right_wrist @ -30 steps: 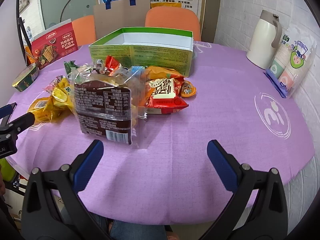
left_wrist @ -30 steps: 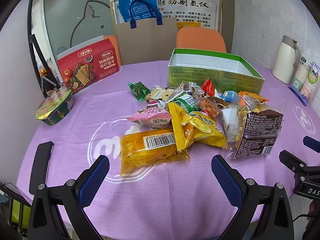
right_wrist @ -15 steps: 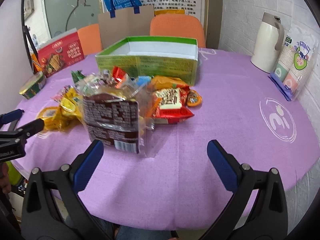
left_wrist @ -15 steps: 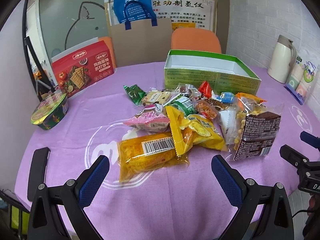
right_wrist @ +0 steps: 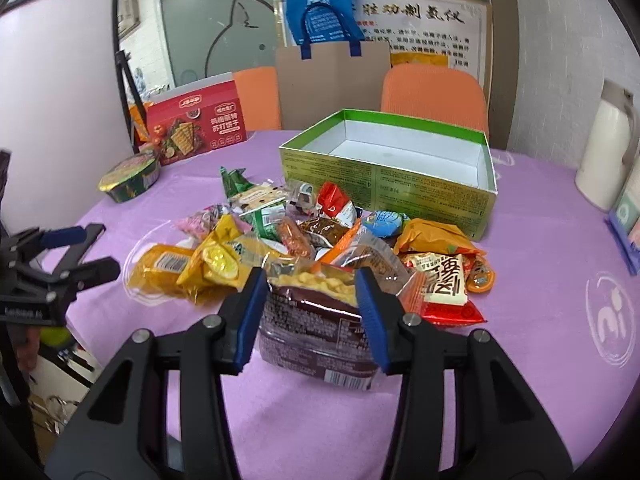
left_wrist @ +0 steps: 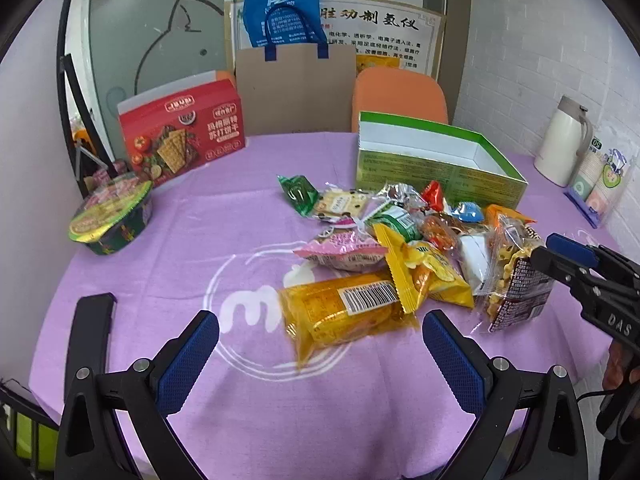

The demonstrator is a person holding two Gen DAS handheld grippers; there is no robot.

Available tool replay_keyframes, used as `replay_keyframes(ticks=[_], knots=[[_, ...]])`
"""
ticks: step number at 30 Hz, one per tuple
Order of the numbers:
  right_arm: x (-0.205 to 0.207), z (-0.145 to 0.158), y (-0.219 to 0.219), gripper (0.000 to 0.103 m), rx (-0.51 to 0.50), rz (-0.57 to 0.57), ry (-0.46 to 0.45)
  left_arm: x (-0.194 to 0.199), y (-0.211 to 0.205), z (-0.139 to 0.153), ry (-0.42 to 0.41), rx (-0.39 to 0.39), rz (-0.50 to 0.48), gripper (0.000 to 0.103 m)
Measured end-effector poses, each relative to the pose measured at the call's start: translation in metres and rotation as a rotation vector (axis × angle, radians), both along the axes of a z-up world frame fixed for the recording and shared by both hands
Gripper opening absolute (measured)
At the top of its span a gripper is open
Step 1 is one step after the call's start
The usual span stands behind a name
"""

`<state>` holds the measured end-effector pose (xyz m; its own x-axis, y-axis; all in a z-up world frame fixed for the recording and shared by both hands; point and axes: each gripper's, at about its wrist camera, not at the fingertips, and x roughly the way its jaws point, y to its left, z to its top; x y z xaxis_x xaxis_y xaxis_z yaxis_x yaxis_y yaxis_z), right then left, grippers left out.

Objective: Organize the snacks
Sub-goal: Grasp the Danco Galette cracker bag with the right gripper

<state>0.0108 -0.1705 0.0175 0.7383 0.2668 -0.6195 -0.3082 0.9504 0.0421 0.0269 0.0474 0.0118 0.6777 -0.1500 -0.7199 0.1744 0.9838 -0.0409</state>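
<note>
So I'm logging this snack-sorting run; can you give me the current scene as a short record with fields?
surface: round table with purple cloth
target container: open green box, looks empty
snack pile: loose packets in front of the box
right gripper: jaws closing around the brown snack bag
left gripper: open, holding nothing, near the yellow barcode packet
off to the side: red cracker box, noodle bowl

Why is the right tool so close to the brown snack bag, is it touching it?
Touching. In the right wrist view the right tool is closing, and both blue pads lie against the sides of the brown snack bag between them.
</note>
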Motion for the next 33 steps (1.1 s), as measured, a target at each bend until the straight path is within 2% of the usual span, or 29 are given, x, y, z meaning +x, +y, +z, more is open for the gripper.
replay_keyframes(ticks=[4, 7, 11, 15, 16, 19, 22, 23, 25, 28, 31, 33], knots=[[-0.034, -0.002, -0.004, 0.049, 0.003, 0.063, 0.0, -0.002, -0.01, -0.013, 0.05, -0.04, -0.066, 0.103], [-0.049, -0.008, -0.006, 0.049, 0.013, 0.082, 0.02, -0.008, -0.021, -0.017, 0.075, -0.092, -0.128, 0.103], [-0.062, -0.019, -0.005, 0.05, -0.009, 0.103, 0.06, -0.012, -0.036, -0.023, 0.113, -0.114, -0.174, 0.103], [-0.061, -0.038, -0.004, 0.055, -0.014, 0.106, 0.155, -0.018, -0.043, -0.026, 0.132, -0.137, -0.22, 0.103], [-0.057, -0.044, -0.005, 0.059, -0.03, 0.08, 0.184, -0.02, -0.045, -0.026, 0.131, -0.144, -0.229, 0.103], [-0.046, -0.061, -0.017, 0.06, -0.018, 0.0, 0.272, -0.025, -0.051, -0.026, 0.131, -0.149, -0.25, 0.103], [-0.052, -0.054, -0.035, 0.062, 0.092, 0.004, 0.261, -0.027, -0.055, -0.025, 0.131, -0.139, -0.262, 0.102], [-0.055, -0.049, -0.039, 0.066, 0.104, -0.002, 0.247, -0.027, -0.057, -0.025, 0.134, -0.149, -0.272, 0.102], [-0.057, -0.044, -0.048, 0.073, 0.104, -0.04, 0.225, -0.025, -0.064, -0.024, 0.141, -0.169, -0.298, 0.102], [-0.051, -0.045, -0.056, 0.074, 0.118, -0.054, 0.242, -0.02, -0.085, -0.024, 0.147, -0.189, -0.349, 0.102], [-0.045, -0.052, -0.059, 0.074, 0.129, -0.034, 0.259, -0.01, -0.106, -0.033, 0.2, -0.216, -0.391, 0.1], [-0.041, -0.054, -0.059, 0.076, 0.118, -0.019, 0.243, -0.003, -0.114, -0.042, 0.236, -0.204, -0.39, 0.094]])
